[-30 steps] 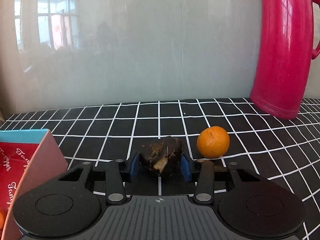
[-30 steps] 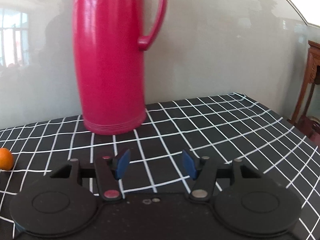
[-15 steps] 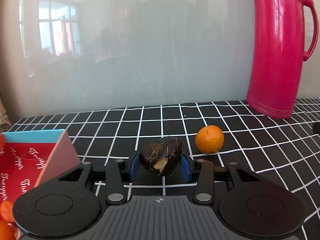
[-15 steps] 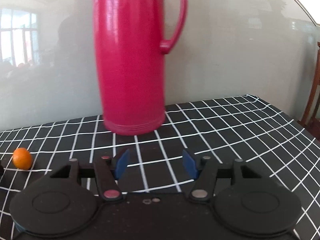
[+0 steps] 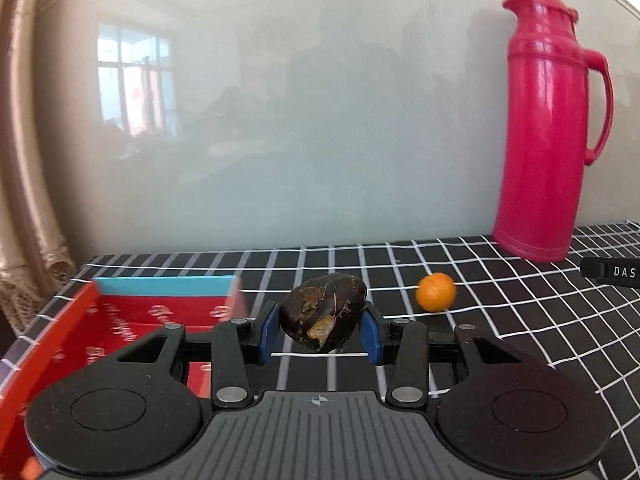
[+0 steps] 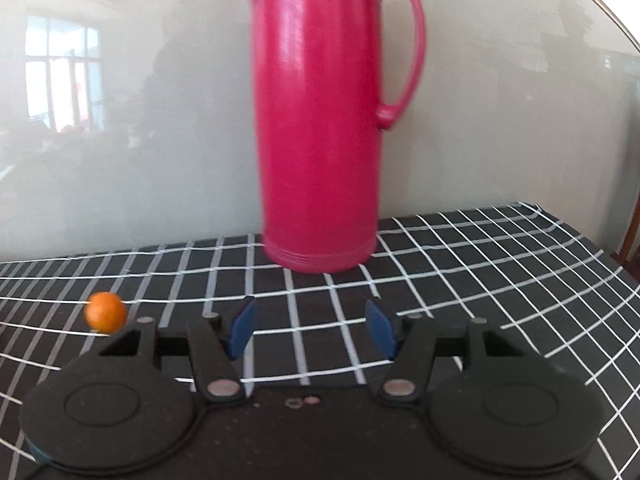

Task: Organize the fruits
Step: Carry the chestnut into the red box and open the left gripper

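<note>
My left gripper (image 5: 320,330) is shut on a dark brown, shrivelled fruit (image 5: 323,316) and holds it above the black checked tablecloth, just right of a red box (image 5: 60,344) with a light blue end wall. A small orange (image 5: 436,297) lies on the cloth to the right of the held fruit; it also shows in the right wrist view (image 6: 105,312). My right gripper (image 6: 312,330) is open and empty, with the orange off to its left.
A tall pink thermos jug (image 5: 550,128) stands at the back by the wall; it also shows in the right wrist view (image 6: 324,120), straight ahead of the right gripper. The table's right edge (image 6: 600,248) drops off. A black part of the other gripper (image 5: 612,272) shows at right.
My left gripper has lifted the dark fruit and drawn back to the left, so the red box is now beside it. My right gripper has swung left, bringing the orange further into view.
</note>
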### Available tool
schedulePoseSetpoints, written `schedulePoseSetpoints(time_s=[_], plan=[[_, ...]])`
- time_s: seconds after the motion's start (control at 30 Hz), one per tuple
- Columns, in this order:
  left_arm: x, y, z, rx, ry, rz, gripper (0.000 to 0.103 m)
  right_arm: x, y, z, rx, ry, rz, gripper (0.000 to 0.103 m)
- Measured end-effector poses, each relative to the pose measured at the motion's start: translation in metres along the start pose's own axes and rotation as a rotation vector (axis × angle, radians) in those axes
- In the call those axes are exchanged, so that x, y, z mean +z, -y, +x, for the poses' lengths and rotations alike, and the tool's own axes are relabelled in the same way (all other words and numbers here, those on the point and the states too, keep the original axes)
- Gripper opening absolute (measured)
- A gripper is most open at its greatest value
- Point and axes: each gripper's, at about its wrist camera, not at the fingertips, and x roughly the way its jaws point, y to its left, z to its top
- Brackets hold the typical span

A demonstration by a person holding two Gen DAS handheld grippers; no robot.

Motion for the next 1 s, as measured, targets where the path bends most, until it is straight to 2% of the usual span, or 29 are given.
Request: schedulePoseSetpoints(time_s=[0.13, 0.47, 0.6, 0.77, 0.8, 0.87, 0.9, 0.93, 1.0], plan=[[-0.003, -0.025, -0.014, 0.048, 0.017, -0.014, 0.043, -0.002, -0.019, -0.013, 0.033, 0.011, -0.021, 0.06], [-0.032, -0.087, -0.042, 0.156, -0.016, -0.085, 0.043, -0.007, -0.058, -0.034, 0.072, 0.024, -0.066, 0.06], [-0.038, -0.106, -0.049, 0.209, -0.005, -0.089, 0.043, -0.008, -0.069, -0.038, 0.085, 0.028, -0.088, 0.06], [-0.052, -0.118, -0.052, 0.245, -0.036, -0.096, 0.043, -0.008, -0.08, -0.047, 0.105, 0.046, -0.109, 0.06], [-0.053, -0.119, -0.052, 0.238, -0.042, -0.1, 0.047, -0.009, -0.082, -0.05, 0.108, 0.048, -0.115, 0.06], [-0.053, -0.119, -0.058, 0.242, -0.016, -0.101, 0.071, -0.011, -0.085, -0.054, 0.113, 0.051, -0.125, 0.061], [-0.053, -0.118, -0.062, 0.266, 0.013, -0.087, 0.089, -0.011, -0.085, -0.056, 0.116, 0.052, -0.128, 0.062], [-0.052, -0.116, -0.066, 0.282, 0.039, -0.07, 0.094, -0.011, -0.086, -0.058, 0.121, 0.057, -0.132, 0.065], [-0.05, -0.114, -0.069, 0.284, 0.058, -0.057, 0.094, -0.011, -0.085, -0.062, 0.124, 0.074, -0.14, 0.073]])
